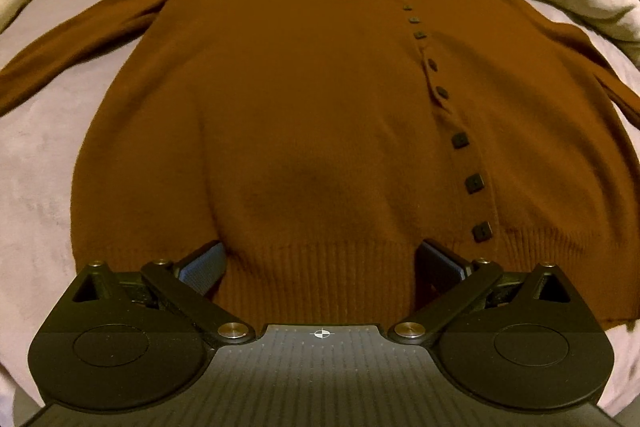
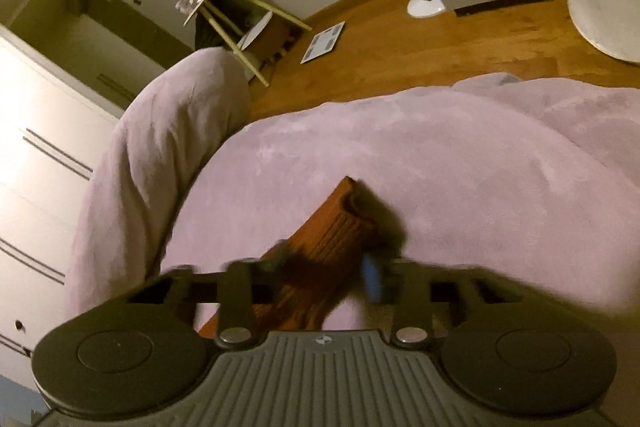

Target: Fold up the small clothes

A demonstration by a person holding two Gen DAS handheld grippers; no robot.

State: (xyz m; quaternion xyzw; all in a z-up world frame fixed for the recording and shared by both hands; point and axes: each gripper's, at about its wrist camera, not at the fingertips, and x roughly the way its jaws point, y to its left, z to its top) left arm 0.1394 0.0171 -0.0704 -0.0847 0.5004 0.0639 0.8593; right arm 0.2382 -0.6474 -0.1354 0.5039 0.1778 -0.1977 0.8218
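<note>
Rust cardigan [image 1: 304, 115] lies flat on the bed [image 1: 36, 163]—left hand-held gripper [image 1: 320, 263] spread at the hem, right hand-held gripper [image 2: 326, 267] seemingly pinching the cuff [image 2: 340, 227]—carry that sleeve squarely across the chest.

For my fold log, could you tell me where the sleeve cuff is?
Right wrist view, low centre: the sleeve cuff lies between the right gripper fingers, over the lilac blanket.

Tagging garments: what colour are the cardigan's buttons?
Black, square buttons on the rust-brown cardigan; clearest in left wrist view.
</note>
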